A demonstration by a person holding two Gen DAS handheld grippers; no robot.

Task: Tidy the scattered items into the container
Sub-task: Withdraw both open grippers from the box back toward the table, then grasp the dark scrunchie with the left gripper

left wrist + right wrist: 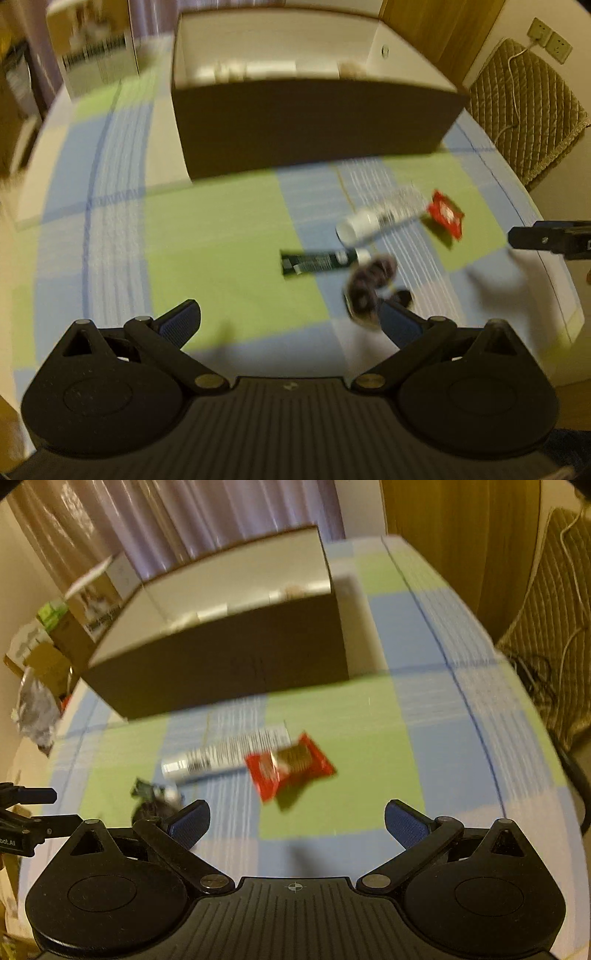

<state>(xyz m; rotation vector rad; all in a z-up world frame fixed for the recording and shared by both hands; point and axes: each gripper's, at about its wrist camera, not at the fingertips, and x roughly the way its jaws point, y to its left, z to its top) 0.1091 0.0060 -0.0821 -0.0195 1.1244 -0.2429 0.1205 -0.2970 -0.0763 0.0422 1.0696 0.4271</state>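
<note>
Four loose items lie on your checked tablecloth (207,221) in front of the big dark box (310,125), which already seems to hold a few things. Largest is the white tube (373,219), touching the red packet (291,770); then the dark green tube (317,261) and the small dark bundle (369,284). Your left tongs (291,317) and right tongs (297,821) both gape wide, empty. You look between pickups: next, lower onto one item and close.

Checked cloth (221,229): dark box (310,125), white tube (373,219), red packet (445,214), green tube (317,261), dark bundle (369,284); left gripper (291,321) spread wide.
</note>
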